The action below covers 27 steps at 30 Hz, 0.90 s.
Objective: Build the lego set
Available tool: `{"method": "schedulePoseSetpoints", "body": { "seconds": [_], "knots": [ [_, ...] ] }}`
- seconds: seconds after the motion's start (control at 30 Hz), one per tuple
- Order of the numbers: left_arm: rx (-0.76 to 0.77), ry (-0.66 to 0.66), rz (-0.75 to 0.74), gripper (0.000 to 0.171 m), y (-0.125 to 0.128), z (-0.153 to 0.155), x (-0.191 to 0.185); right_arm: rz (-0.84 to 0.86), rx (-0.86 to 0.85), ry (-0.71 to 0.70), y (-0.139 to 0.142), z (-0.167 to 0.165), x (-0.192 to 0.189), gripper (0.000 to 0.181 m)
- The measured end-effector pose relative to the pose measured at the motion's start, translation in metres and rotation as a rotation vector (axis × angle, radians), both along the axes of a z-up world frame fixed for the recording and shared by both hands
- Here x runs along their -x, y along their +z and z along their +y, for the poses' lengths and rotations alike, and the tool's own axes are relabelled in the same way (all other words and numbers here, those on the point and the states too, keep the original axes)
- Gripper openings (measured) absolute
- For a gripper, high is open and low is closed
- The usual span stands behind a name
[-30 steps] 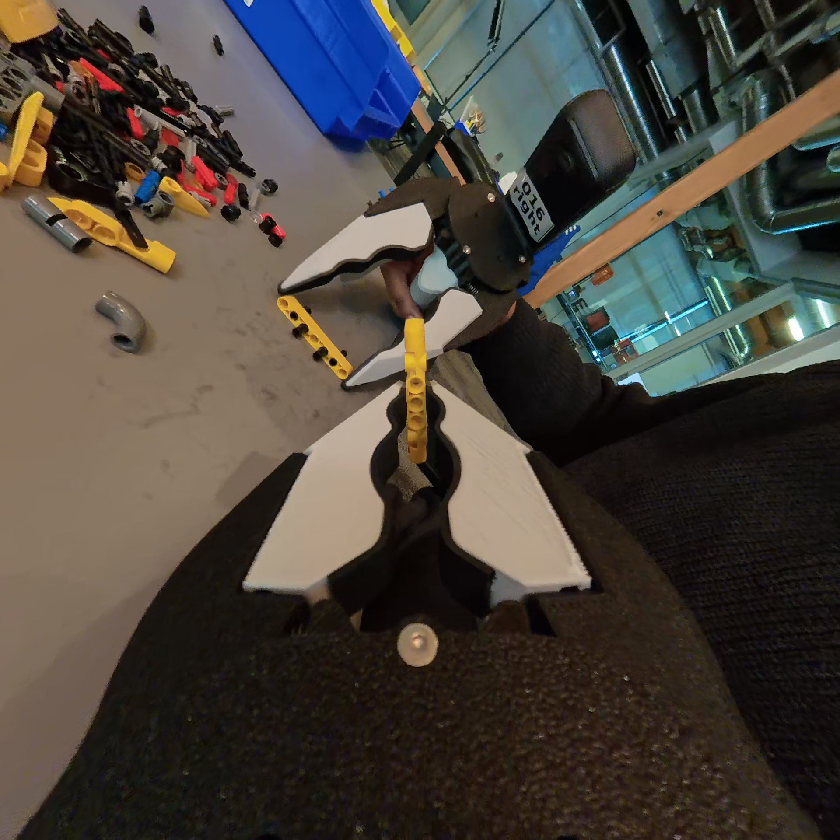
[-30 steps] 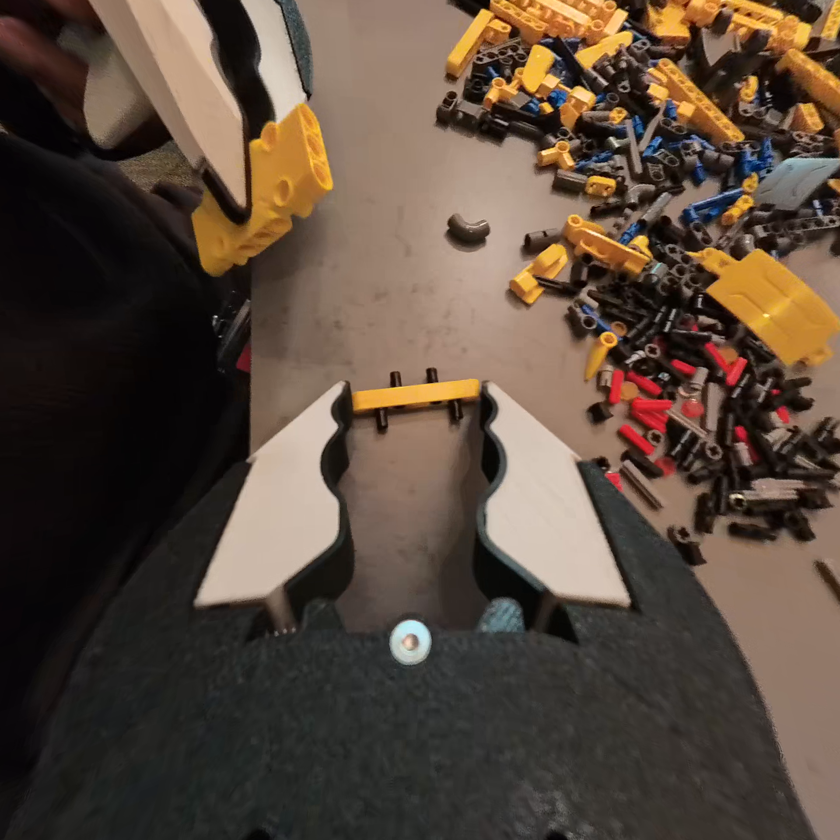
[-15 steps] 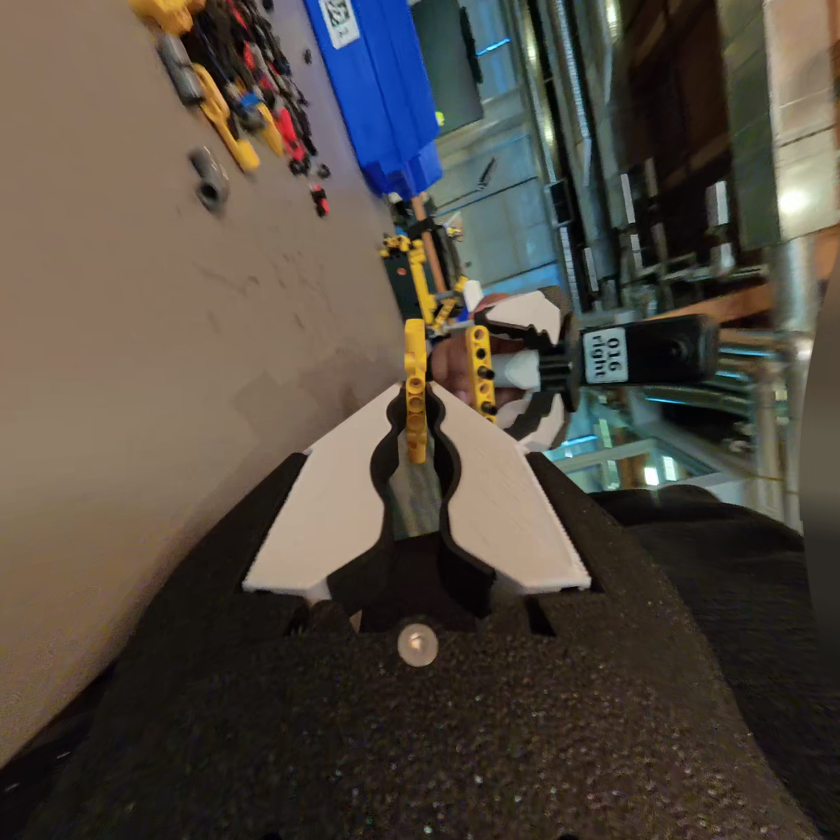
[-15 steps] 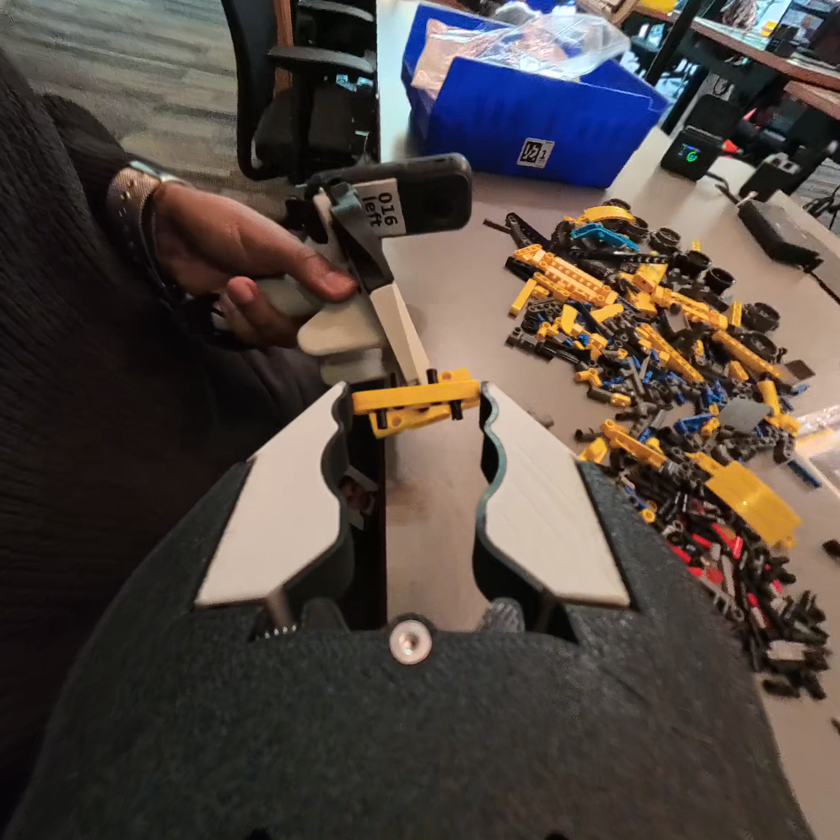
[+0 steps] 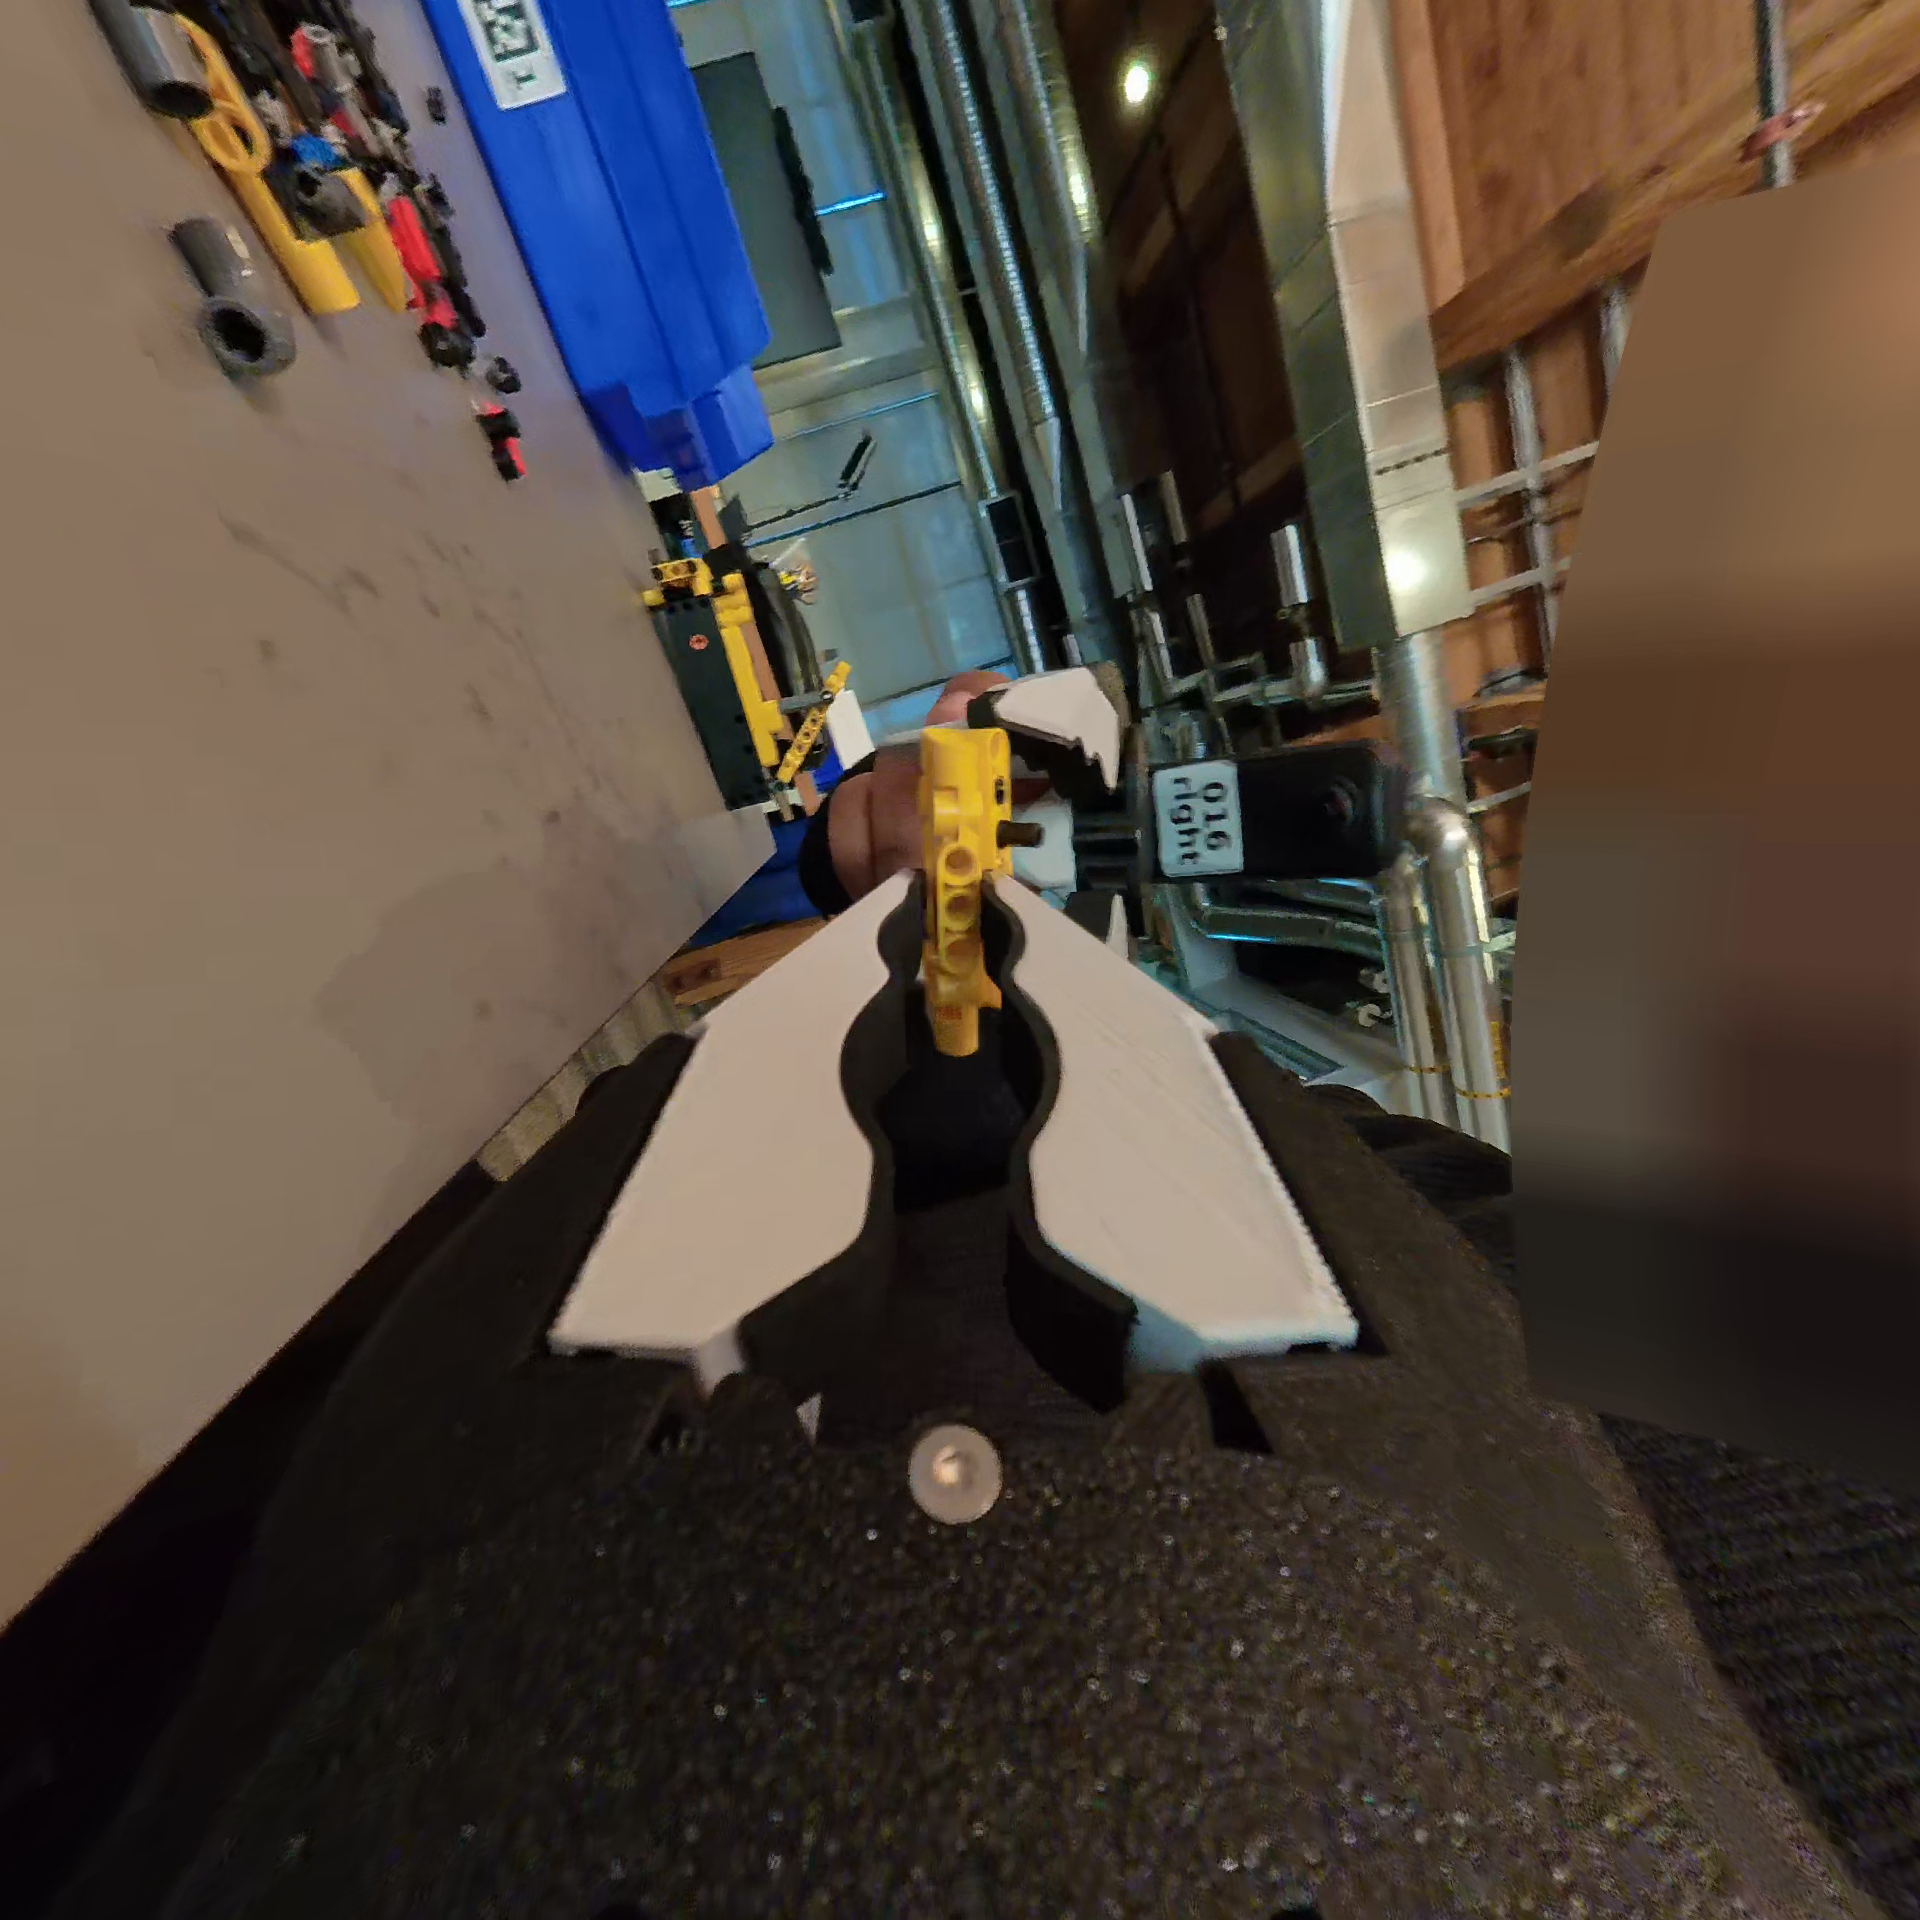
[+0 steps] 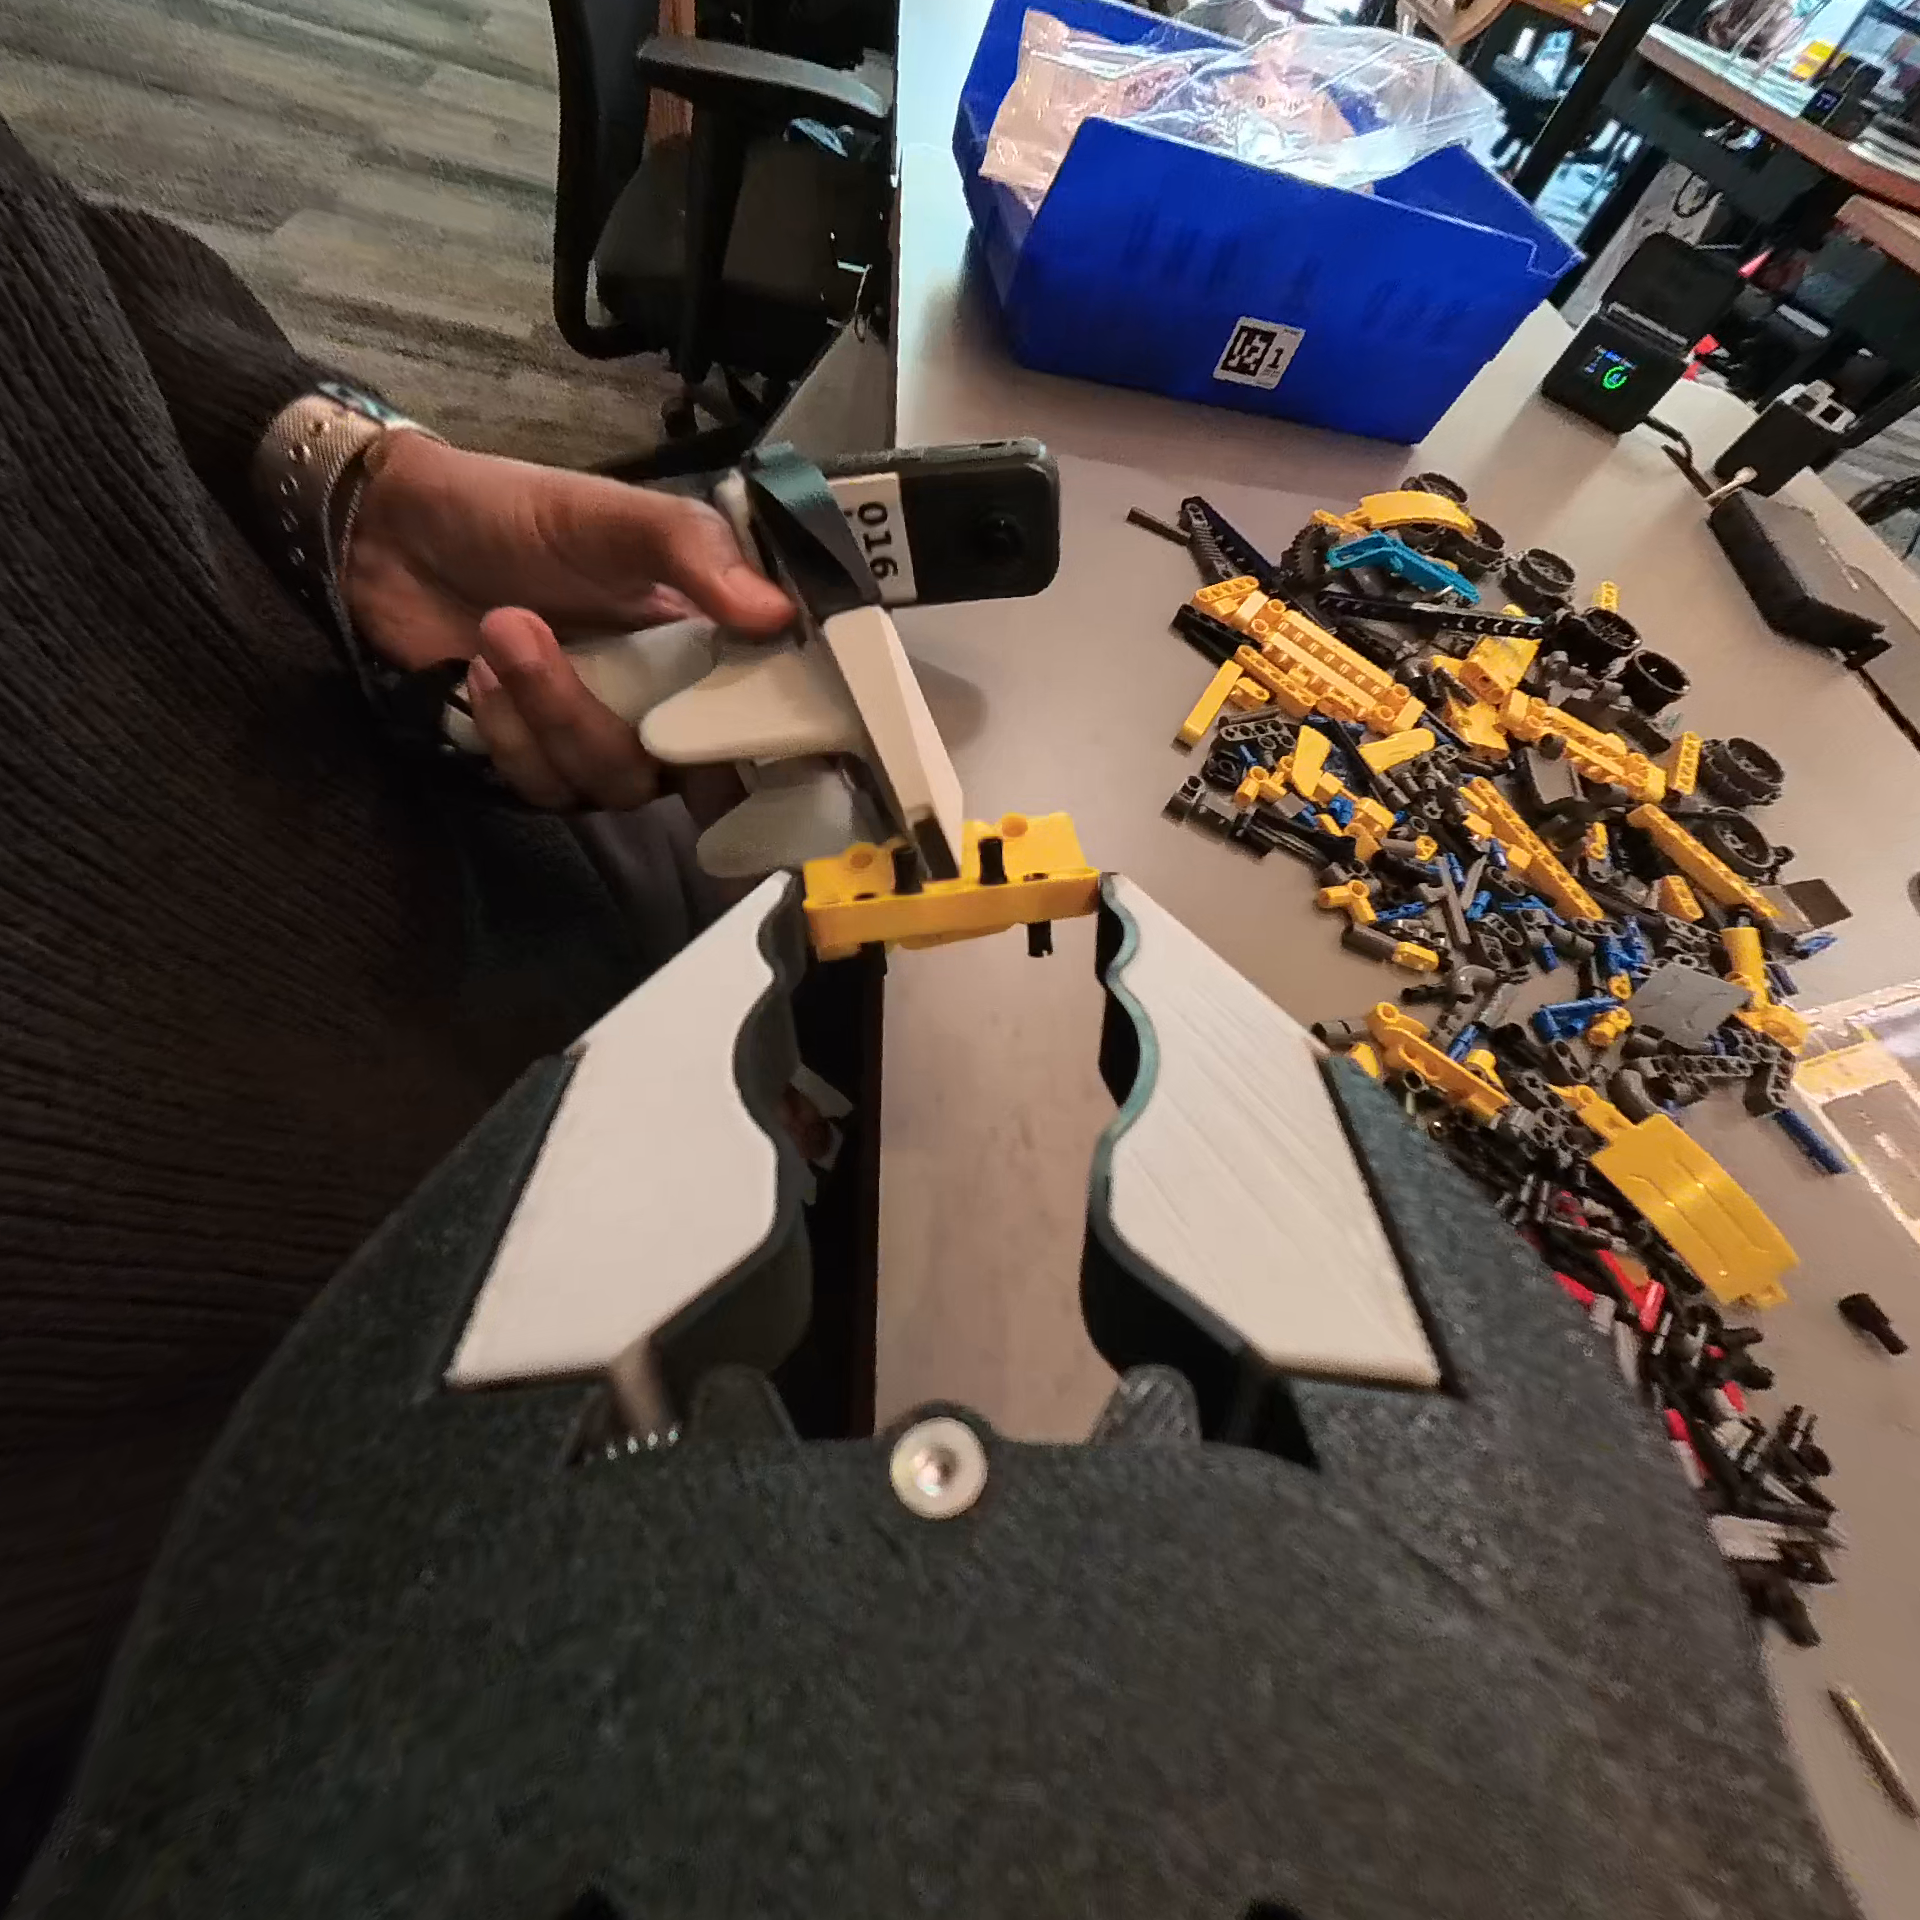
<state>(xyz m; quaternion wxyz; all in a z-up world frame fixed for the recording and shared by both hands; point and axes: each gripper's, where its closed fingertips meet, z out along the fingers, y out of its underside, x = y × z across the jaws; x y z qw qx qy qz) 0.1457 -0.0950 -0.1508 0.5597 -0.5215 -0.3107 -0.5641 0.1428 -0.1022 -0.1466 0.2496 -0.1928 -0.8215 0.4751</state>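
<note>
**Desk:** What are the two tools gripping?

**Photographer:** The right gripper [image 6: 951, 904] has a yellow plastic beam with black pins [image 6: 862, 920] crosswise between its tips. The jaws are part-way apart, one tip on each end of the beam. The left gripper [image 5: 961, 883] has its jaws drawn narrow on a yellow holed plastic beam [image 5: 954, 940], which it pinches by the flat sides. Both are in the air just off the table's [image 6: 1039, 644] near left edge.

**Desk:** Are the two pieces touching?

**Photographer:** They look pressed together in the right wrist view, where the left tool's tips sit right behind the pinned beam. I cannot tell whether any pin sits in a hole. The grips look sound to me: the pinned beam lies level across its tips and the holed one runs straight along its jaws. A person's hand [image 6: 540, 582] works the left handle.

**Desk:** Any containers?

**Photographer:** There is one, a blue plastic bin [image 6: 1247, 270] by the table's left edge, beyond the parts. It holds crumpled clear plastic bags [image 6: 1247, 83], and whatever is in them is unclear. A loose pile of yellow, black, blue and red building parts [image 6: 1507, 831] spreads toward the right edge. A grey elbow-shaped piece [image 5: 234, 312] lies apart from it.
</note>
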Motion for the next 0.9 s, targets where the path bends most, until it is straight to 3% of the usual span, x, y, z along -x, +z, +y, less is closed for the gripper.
{"method": "schedulePoseSetpoints", "body": {
  "seconds": [0.03, 0.07, 0.23, 0.27, 0.3, 0.57, 0.67, 0.77, 0.9],
  "knots": [
    [-0.065, -0.012, -0.013, 0.025, 0.008, -0.004, -0.001, -0.006, 0.005, -0.005, -0.001, 0.001, 0.001, 0.056],
    [-0.102, -0.022, -0.037, 0.039, 0.013, -0.006, -0.001, -0.009, 0.004, -0.008, -0.003, 0.003, 0.001, 0.056],
    [-0.006, -0.046, 0.017, 0.039, 0.0, 0.004, -0.009, -0.004, -0.054, 0.002, -0.014, -0.002, 0.001, 0.056],
    [0.024, -0.038, 0.034, 0.033, -0.004, 0.006, -0.008, 0.005, -0.074, 0.0, -0.015, -0.003, 0.002, 0.056],
    [0.062, -0.016, 0.059, 0.015, -0.009, 0.008, -0.005, 0.019, -0.076, -0.002, -0.013, -0.005, 0.003, 0.056],
    [0.058, -0.005, 0.085, 0.014, -0.007, 0.008, -0.001, -0.026, 0.008, -0.047, -0.013, 0.001, 0.008, 0.058],
    [0.069, 0.006, 0.126, 0.014, -0.007, 0.008, 0.001, -0.092, 0.231, -0.126, -0.002, 0.008, 0.012, 0.063],
    [0.056, 0.017, 0.175, 0.014, -0.004, 0.008, 0.0, -0.286, 0.548, -0.161, 0.004, 0.015, 0.013, 0.062],
    [0.083, -0.005, 0.367, 0.014, -0.003, 0.012, -0.012, -0.484, 0.827, -0.154, 0.004, 0.021, 0.011, 0.053]
  ]
}}
